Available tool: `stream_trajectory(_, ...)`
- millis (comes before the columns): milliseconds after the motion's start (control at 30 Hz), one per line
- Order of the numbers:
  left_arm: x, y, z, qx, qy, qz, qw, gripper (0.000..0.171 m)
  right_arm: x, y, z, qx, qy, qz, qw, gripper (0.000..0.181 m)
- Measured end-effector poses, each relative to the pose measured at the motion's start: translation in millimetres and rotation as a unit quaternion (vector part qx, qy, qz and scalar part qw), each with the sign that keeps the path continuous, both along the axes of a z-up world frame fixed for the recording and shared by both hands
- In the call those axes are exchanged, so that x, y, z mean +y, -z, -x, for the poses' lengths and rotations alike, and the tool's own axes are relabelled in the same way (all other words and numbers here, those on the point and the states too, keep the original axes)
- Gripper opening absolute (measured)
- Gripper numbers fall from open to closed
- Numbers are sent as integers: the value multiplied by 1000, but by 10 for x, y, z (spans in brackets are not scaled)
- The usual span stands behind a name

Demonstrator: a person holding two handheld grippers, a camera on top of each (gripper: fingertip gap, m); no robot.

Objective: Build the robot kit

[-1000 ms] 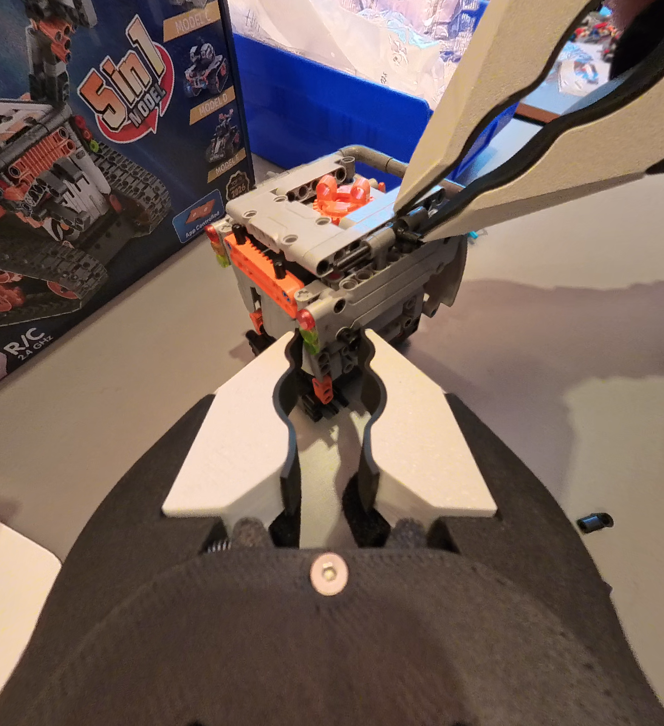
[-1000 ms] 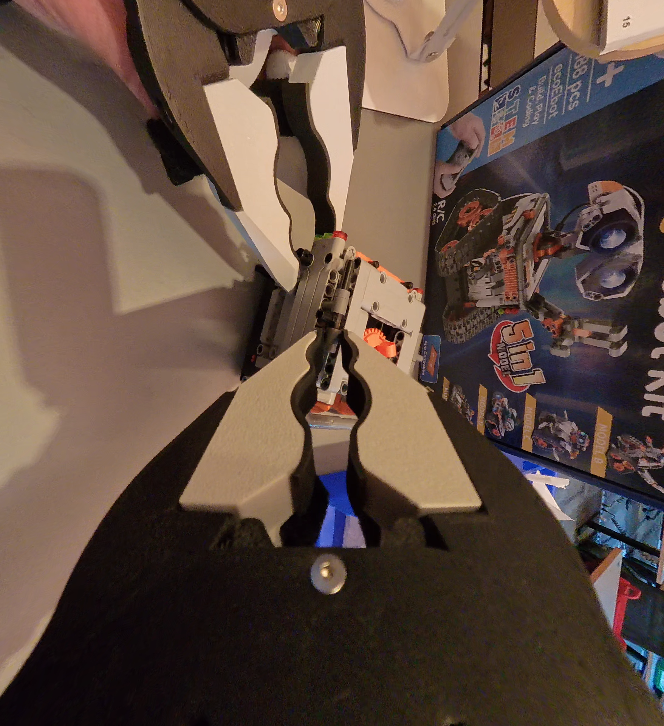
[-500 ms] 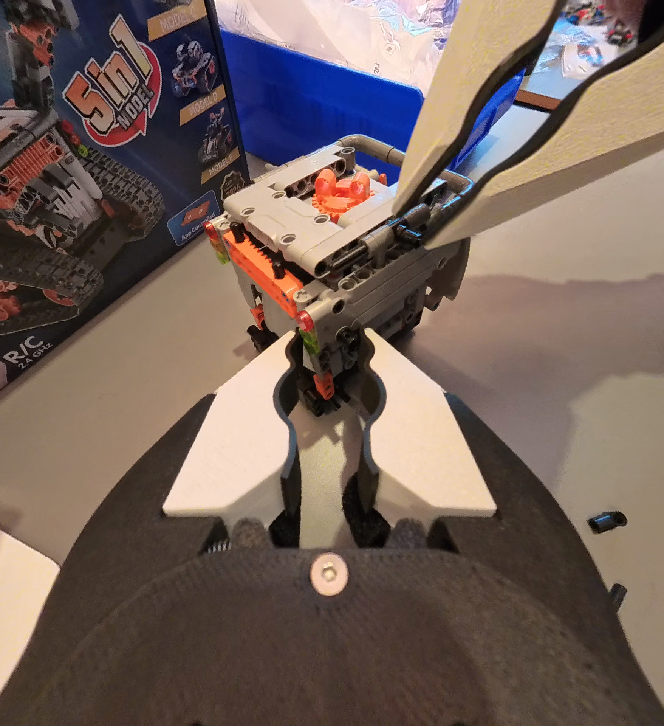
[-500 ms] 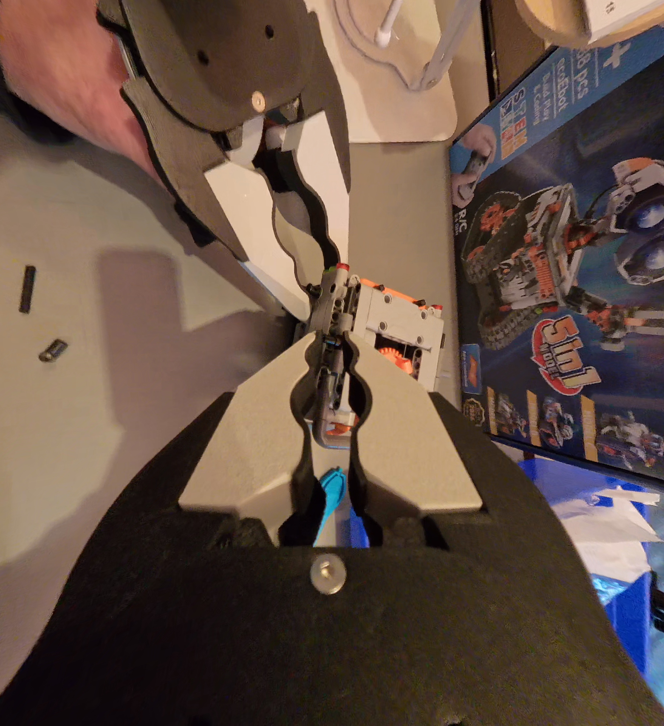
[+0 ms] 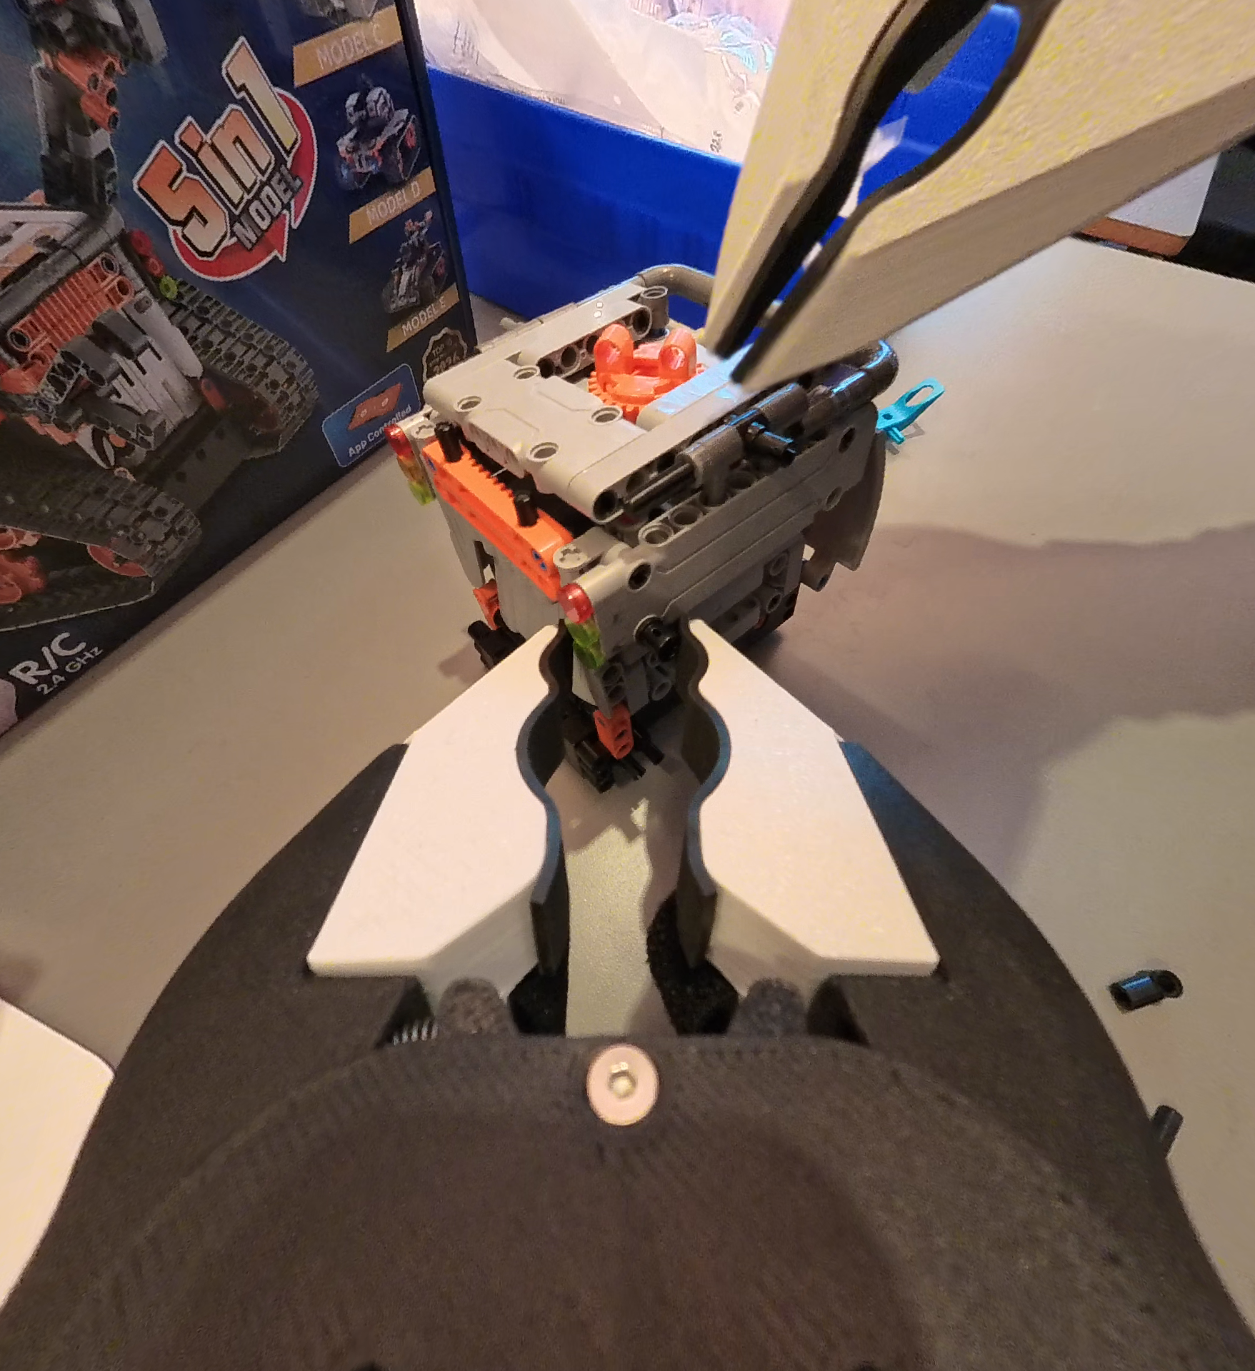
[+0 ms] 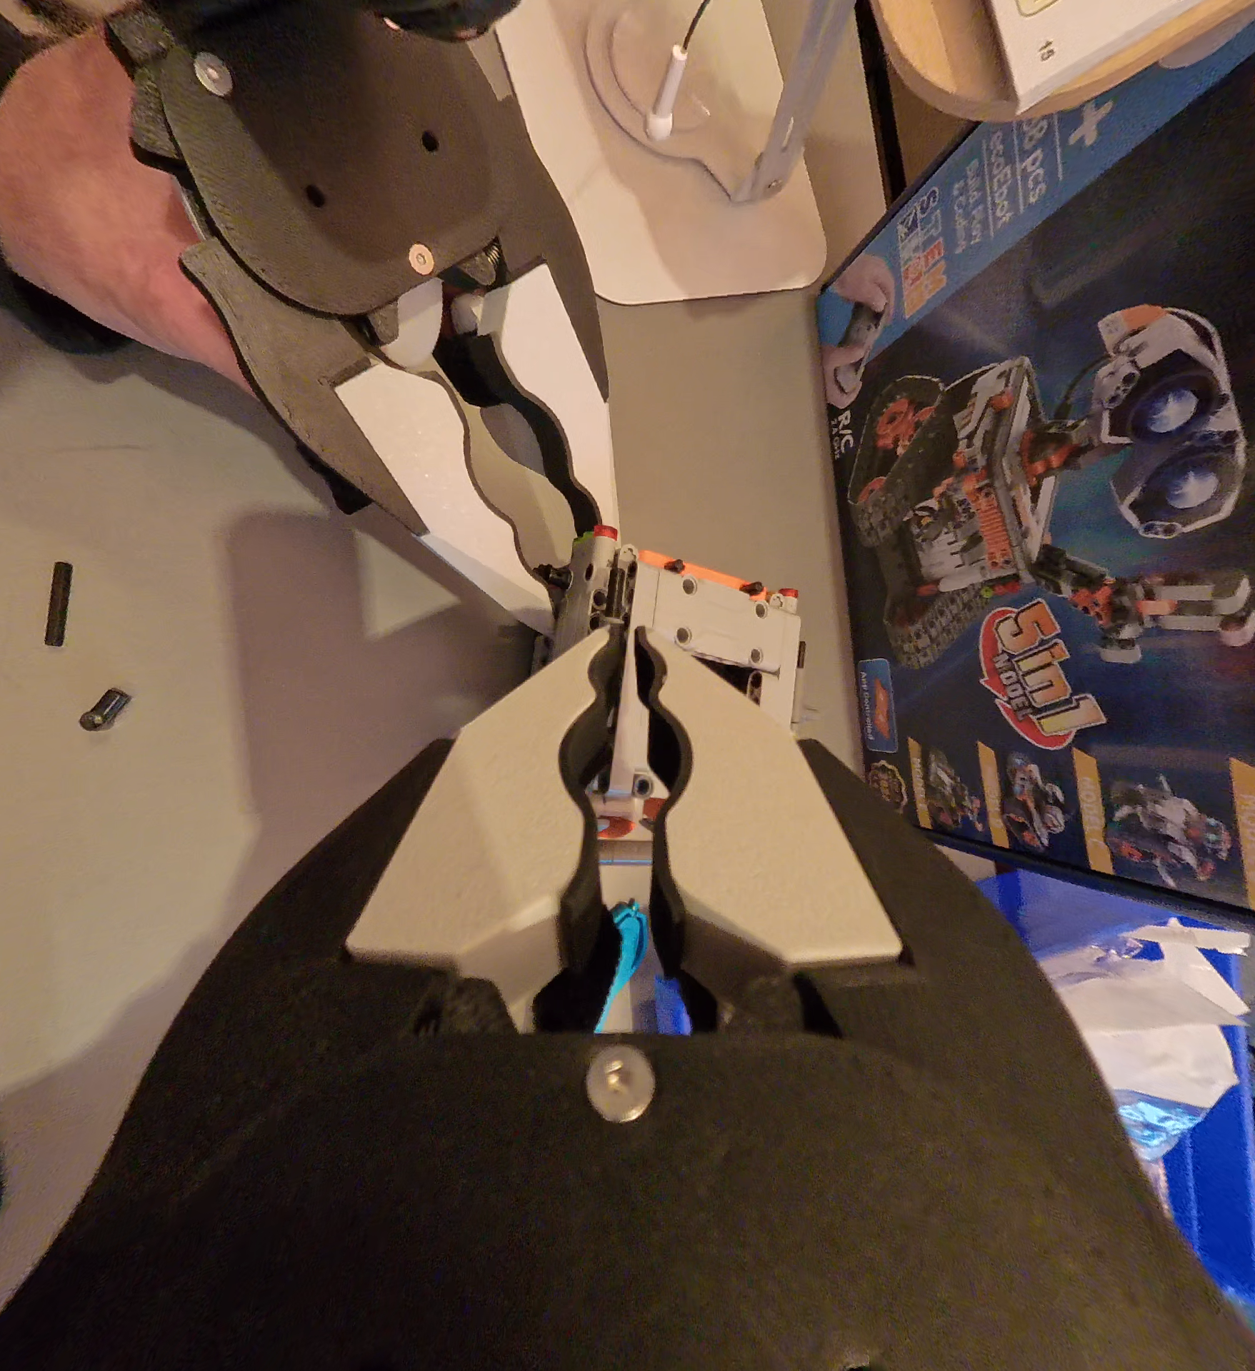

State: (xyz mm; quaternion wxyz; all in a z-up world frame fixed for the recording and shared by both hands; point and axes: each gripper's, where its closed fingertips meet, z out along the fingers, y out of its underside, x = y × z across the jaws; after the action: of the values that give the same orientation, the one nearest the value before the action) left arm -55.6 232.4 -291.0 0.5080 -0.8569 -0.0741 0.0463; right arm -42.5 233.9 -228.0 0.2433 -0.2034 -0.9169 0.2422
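Note:
A grey and orange brick model (image 5: 609,475) stands on the pale table (image 5: 238,779). My left gripper (image 5: 624,645) is shut on the model's near corner column, and both pads press its sides. In the right wrist view the model (image 6: 721,616) lies just past my right gripper (image 6: 628,645), with the left gripper (image 6: 572,549) clamped on its far edge. My right gripper (image 5: 732,363) hovers over the model's top right edge with its tips together and nothing between them. A dark pin (image 5: 765,438) sits in that top edge just below the tips.
A dark blue kit box (image 5: 164,297) stands at the left and a blue bin (image 5: 572,185) behind. A teal piece (image 5: 906,404) lies by the model. Small black parts (image 5: 1144,990) lie on the table at the right. A white lamp base (image 6: 683,185) is close by. Some 7 cm of space lies between my two pairs of fingers.
My right gripper's tips have come off the dark pin on the model's top edge, risen a little and closed together. My left gripper and the model have stayed put.

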Motion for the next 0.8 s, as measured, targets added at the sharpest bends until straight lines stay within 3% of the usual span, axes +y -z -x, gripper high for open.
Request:
stream_trajectory(533, 0, 73, 11, 19, -4, 16, 1000, 22, -12, 191, -34, -101, 13, 17, 995, 0)
stream_trajectory(800, 8, 86, 13, 13, -6, 15, 1000, 22, -16, 214, -47, -77, -4, -28, 997, 0)
